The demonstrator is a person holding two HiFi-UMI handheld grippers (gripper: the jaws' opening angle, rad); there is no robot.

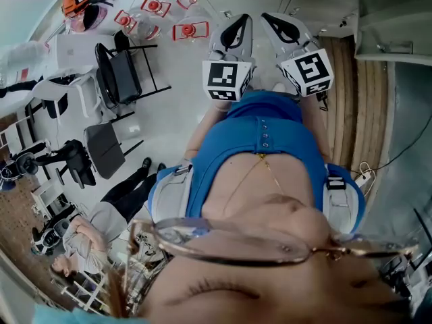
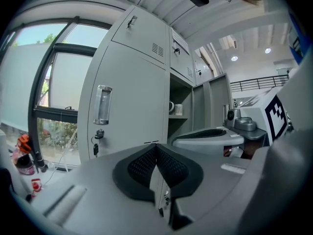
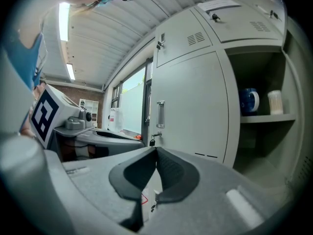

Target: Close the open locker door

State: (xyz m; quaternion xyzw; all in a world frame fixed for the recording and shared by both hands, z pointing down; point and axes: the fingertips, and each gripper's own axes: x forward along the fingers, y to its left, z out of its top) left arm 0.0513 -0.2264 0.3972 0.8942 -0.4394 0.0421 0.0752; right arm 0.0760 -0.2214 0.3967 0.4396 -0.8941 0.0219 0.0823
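Observation:
Grey lockers fill both gripper views. One tall door (image 2: 129, 106) is closed, with a clear handle (image 2: 102, 104) and keys (image 2: 96, 138) in its lock. Right of it a compartment (image 2: 180, 109) stands open, with a blue cup (image 3: 249, 101) and a white cup (image 3: 275, 101) on its shelf. A grey panel (image 2: 215, 99) beyond the compartment looks like the swung-out door. My left gripper (image 2: 156, 147) and right gripper (image 3: 156, 150) are both shut and empty, side by side, short of the lockers. In the head view they show as left gripper (image 1: 237, 27) and right gripper (image 1: 275, 23).
A window (image 2: 54, 82) with bottles (image 2: 24, 158) on its sill lies left of the lockers. The head view shows black chairs (image 1: 121, 73), a seated person (image 1: 81, 235), red-and-white items on the floor (image 1: 190, 30) and a wooden panel (image 1: 351, 93).

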